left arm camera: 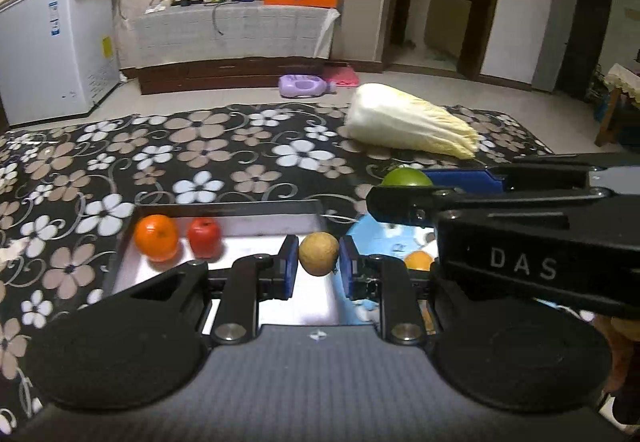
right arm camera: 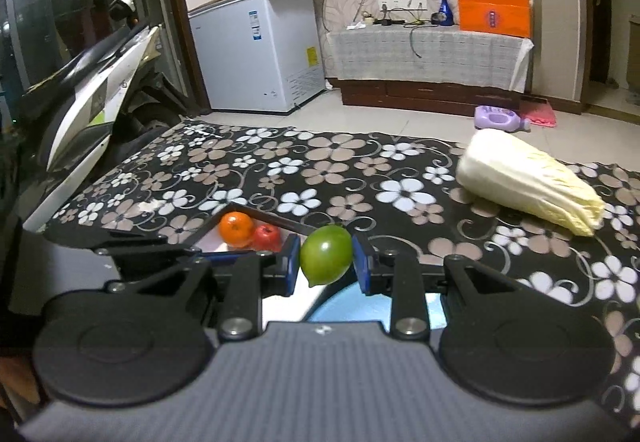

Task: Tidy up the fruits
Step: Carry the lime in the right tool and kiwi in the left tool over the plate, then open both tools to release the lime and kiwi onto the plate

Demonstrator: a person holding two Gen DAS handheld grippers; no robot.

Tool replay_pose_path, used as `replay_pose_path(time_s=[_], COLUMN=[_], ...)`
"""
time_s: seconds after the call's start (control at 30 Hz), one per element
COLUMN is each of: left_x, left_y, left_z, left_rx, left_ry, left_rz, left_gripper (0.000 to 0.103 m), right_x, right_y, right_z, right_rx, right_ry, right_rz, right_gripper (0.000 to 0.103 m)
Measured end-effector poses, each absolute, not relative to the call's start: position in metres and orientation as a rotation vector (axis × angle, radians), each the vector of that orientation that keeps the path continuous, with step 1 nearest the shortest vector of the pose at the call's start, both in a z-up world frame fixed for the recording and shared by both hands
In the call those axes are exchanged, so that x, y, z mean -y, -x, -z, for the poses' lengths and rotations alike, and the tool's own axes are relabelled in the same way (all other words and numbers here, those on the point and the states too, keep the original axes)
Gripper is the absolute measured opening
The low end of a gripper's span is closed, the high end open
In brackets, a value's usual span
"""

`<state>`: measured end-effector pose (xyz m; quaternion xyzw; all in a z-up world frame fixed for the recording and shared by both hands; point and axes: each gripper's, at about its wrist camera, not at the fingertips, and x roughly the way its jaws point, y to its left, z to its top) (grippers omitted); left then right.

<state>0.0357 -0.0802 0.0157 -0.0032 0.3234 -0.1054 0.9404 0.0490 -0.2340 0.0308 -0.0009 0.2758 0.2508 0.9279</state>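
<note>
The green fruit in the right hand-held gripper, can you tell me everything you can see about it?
The green fruit is round, smooth and shiny, with a small pointed tip at its lower end, like a lime or a green lemon. The right hand-held gripper pinches it, one blue pad on each side, and holds it in the air above the flowered cloth and the edge of a blue plate. Nothing else touches it. From the left wrist view only its top peeks over the gripper's black finger.
</note>
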Motion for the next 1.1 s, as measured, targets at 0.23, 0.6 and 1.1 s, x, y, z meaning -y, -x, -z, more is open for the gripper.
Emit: replay_pose_path(time_s=[0.23,0.6,1.1], left_x=[0.117,0.165,0.198], left_y=[-0.033,-0.025,0.0], left_z=[-0.01,0.012,0.029], left_rx=[-0.668,-0.703,-0.715], left_ry=[0.006,-0.048,-0.143], left_rz=[0.293,0.38,0.538], left_gripper=[0.026,0.026,0.026], right_x=[0.268,0.301,0.291], right_y=[-0.045,-0.045,-0.052], right_z=[-0.027,-0.01,0.005], right_rx=[-0.586,-0.653,-0.688], right_ry=[-0.004,0.022,0.101], right_rz=[-0.459,-0.378,-0.352], right_gripper=[0.031,0.031,0.031])
